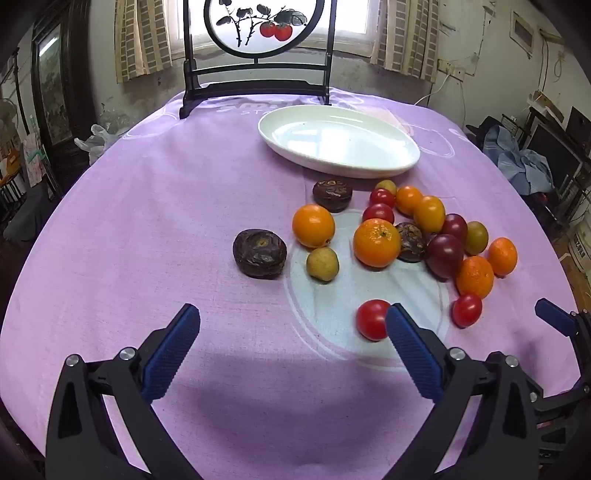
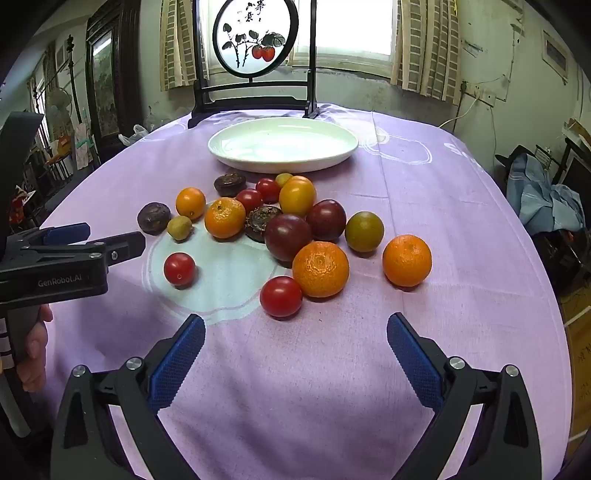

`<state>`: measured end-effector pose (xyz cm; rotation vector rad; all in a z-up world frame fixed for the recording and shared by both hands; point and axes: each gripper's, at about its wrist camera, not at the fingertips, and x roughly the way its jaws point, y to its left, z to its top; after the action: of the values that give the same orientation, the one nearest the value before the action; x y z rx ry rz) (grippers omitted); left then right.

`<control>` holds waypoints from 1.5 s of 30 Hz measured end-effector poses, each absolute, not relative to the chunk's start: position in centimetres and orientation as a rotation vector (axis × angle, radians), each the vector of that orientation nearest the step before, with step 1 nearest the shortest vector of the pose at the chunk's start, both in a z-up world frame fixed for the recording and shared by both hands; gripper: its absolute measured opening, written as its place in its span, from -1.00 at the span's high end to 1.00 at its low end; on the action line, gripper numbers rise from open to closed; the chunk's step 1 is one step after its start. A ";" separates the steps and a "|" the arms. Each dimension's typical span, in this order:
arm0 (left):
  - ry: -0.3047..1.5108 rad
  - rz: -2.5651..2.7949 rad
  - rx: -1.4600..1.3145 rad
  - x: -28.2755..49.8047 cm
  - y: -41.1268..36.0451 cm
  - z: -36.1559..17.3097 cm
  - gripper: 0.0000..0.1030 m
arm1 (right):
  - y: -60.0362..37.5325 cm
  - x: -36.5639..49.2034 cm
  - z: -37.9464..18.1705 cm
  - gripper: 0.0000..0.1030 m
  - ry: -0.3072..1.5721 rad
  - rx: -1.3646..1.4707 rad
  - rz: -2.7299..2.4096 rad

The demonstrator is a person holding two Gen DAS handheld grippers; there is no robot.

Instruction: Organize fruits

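Several fruits lie loose on the purple tablecloth: oranges (image 1: 376, 242) (image 2: 320, 268), red tomatoes (image 1: 372, 319) (image 2: 280, 296), dark purple tomatoes (image 2: 288, 236), brown wrinkled fruits (image 1: 259, 253) (image 2: 154, 218) and small green ones (image 1: 322, 263) (image 2: 364, 231). An empty white oval plate (image 1: 384, 168) (image 2: 236, 160) sits behind them. My left gripper (image 1: 291, 317) is open and empty, its right finger beside a red tomatoes. It also shows in the right wrist view (image 2: 110, 240). My right gripper (image 2: 295, 325) is open and empty, just short of a red tomato.
A dark wooden stand with a round painted screen (image 1: 258, 26) (image 2: 255, 37) stands at the table's far edge behind the plate. The round table's edges fall away left and right. Room clutter and furniture surround the table.
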<state>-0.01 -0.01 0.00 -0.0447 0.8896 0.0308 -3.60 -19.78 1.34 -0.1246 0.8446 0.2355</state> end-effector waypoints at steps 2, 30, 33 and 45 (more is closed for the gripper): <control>0.885 0.025 -0.039 -0.1 -0.1 0.1 -0.92 | -19.8 -3.8 1.3 -0.93 0.845 -0.126 0.236; 0.924 0.019 -0.059 -0.1 -0.3 -0.7 -0.92 | -19.6 -3.9 0.7 -0.93 0.869 -0.131 0.239; 0.927 0.018 -0.055 -0.1 -0.3 -0.8 -0.92 | -19.6 -3.9 0.7 -0.93 0.872 -0.132 0.238; 0.931 0.014 -0.053 -0.2 -0.4 -1.0 -0.92 | -19.5 -4.0 0.6 -0.93 0.872 -0.134 0.237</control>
<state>-0.23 -0.39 -1.00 -0.0532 0.9314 0.0138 -3.96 -19.54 0.56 -0.1339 0.8718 0.2374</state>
